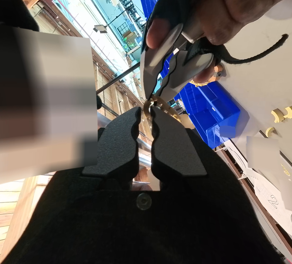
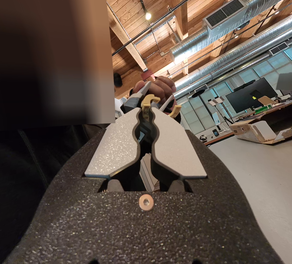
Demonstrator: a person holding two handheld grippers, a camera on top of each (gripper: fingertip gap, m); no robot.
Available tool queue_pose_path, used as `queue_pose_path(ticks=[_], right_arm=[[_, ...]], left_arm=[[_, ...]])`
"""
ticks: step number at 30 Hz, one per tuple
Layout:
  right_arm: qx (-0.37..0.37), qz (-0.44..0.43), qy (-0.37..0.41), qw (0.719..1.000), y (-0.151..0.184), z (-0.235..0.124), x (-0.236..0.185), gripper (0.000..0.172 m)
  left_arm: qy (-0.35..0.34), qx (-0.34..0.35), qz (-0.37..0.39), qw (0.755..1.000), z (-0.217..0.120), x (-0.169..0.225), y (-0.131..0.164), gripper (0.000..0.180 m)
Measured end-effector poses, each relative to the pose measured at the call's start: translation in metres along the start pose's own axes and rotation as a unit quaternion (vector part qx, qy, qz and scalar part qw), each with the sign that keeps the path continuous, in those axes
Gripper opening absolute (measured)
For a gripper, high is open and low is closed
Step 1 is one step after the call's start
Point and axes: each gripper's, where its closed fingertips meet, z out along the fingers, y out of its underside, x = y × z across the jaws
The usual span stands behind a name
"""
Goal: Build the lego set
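Note:
Both grippers meet in the air at a small tan curved brick piece (image 1: 147, 106). In the left wrist view my left gripper (image 1: 145, 110), with black fingers, has the piece between its tips. The piece lies against the right-hand fingertip (image 1: 154, 112), and a thin gap shows on the other side. My right gripper (image 1: 151, 97), held by a hand (image 1: 221, 3), pinches the same piece from above. In the right wrist view my right gripper (image 2: 145, 110) is shut on the stem of the tan piece (image 2: 146, 111). A second tan arch (image 2: 175, 111) juts out to the right.
Blue plastic bins (image 1: 213, 114) stand on a pale table (image 1: 252, 74) with loose tan curved bricks (image 1: 278, 115). A cardboard box (image 2: 252, 131) and a dark monitor (image 2: 251, 96) stand farther off. A hand (image 2: 162, 88) grips the left gripper's handles. The grippers are tip to tip, or close to it.

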Motion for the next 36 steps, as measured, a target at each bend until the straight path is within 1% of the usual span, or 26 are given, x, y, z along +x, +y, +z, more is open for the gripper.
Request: queue_pose_path(ticks=[3,9,13,14,16,19,22,24,25,27,30,31,32,33,36], right_arm=[[0.0,-0.002,-0.002,1.0,0.0,0.0,-0.001,0.007],[-0.001,-0.002,0.001,1.0,0.001,0.0,0.0,0.007],[-0.004,0.0,0.01,1.0,0.001,-0.001,0.002,0.007],[-0.004,-0.001,0.014,1.0,0.0,-0.002,0.002,0.008],[-0.006,-0.006,0.037,0.999,-0.005,-0.007,0.007,0.008],[-0.001,-0.019,0.075,0.997,-0.019,-0.019,0.015,0.007],[-0.006,-0.036,0.117,0.992,-0.032,-0.031,0.024,0.008],[-0.016,-0.047,0.137,0.989,-0.035,-0.035,0.028,0.008],[-0.021,-0.05,0.142,0.988,-0.035,-0.036,0.028,0.007],[-0.025,-0.05,0.144,0.988,-0.034,-0.037,0.029,0.008],[-0.03,-0.046,0.147,0.988,-0.033,-0.036,0.031,0.007],[-0.032,-0.047,0.146,0.988,-0.032,-0.036,0.031,0.007],[-0.033,-0.047,0.145,0.988,-0.031,-0.035,0.031,0.008],[-0.035,-0.049,0.144,0.988,-0.031,-0.035,0.03,0.008],[-0.039,-0.049,0.146,0.987,-0.029,-0.034,0.031,0.008]], left_arm=[[0.001,0.001,-0.002,1.0,0.0,0.0,0.0,0.011],[0.006,0.001,-0.008,1.0,0.0,0.003,0.0,0.006],[0.007,-0.005,-0.031,0.999,0.0,0.006,0.003,0.004],[0.009,-0.012,-0.052,0.999,0.0,0.008,0.007,0.006],[0.01,-0.035,-0.116,0.993,-0.001,0.015,0.016,0.007],[0.023,-0.067,-0.233,0.97,-0.004,0.035,0.025,0.007],[0.07,-0.119,-0.344,0.929,-0.008,0.071,0.039,0.012],[0.125,-0.142,-0.412,0.891,-0.014,0.105,0.047,0.013],[0.162,-0.158,-0.451,0.863,-0.019,0.126,0.052,0.014],[0.232,-0.196,-0.533,0.789,-0.032,0.169,0.063,0.02],[0.302,-0.209,-0.646,0.669,-0.051,0.213,0.066,0.023],[0.312,-0.212,-0.67,0.639,-0.056,0.221,0.067,0.026],[0.321,-0.208,-0.685,0.62,-0.059,0.227,0.067,0.027],[0.329,-0.204,-0.69,0.611,-0.061,0.231,0.067,0.026],[0.353,-0.201,-0.68,0.61,-0.065,0.239,0.063,0.024]])
